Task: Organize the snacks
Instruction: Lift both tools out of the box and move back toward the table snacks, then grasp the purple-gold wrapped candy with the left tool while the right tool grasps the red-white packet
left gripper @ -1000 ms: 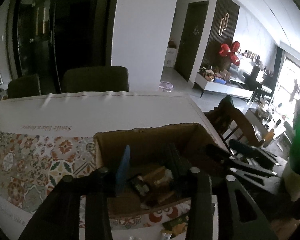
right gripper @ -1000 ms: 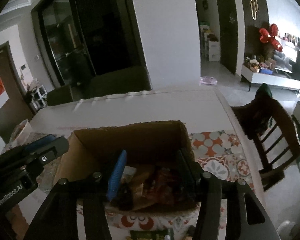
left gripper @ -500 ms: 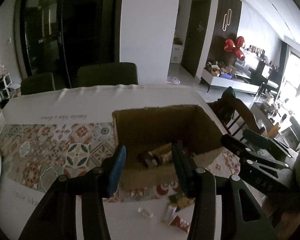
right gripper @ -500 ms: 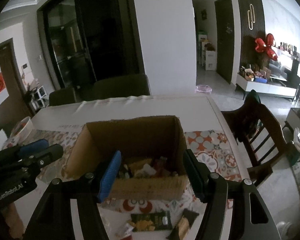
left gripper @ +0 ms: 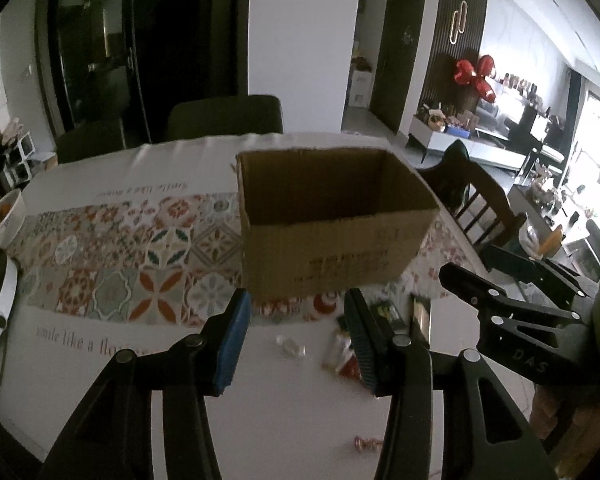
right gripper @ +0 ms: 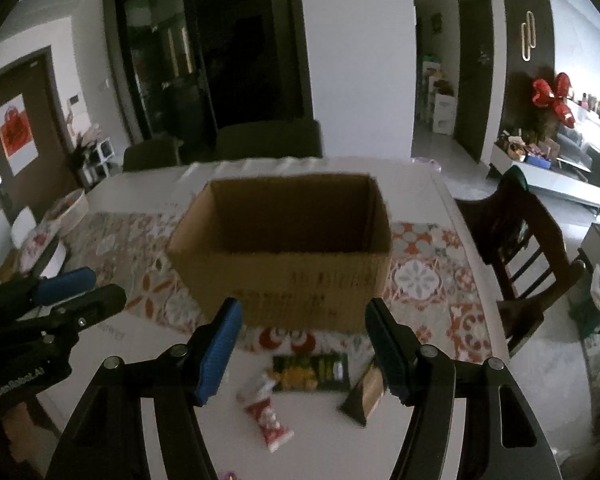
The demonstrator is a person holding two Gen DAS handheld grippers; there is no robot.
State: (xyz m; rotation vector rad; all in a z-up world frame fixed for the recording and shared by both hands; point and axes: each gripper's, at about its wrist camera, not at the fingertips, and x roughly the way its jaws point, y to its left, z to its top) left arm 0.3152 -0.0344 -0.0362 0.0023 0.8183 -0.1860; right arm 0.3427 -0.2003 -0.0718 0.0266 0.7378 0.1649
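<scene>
Since both tools, left tool (left gripper: pixel 298 334) and right tool (right gripper: pixel 302 350), hang open and empty, we judge the light, crinkly green packet (right gripper: pixel 310 368) on the near desk (right gripper: pixel 320 436) best pinched across its flat edges.

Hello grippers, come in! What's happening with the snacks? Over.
Left gripper open, empty. Right gripper open, empty. Snack packets loose on table before cardboard box. Nothing in the way.
</scene>
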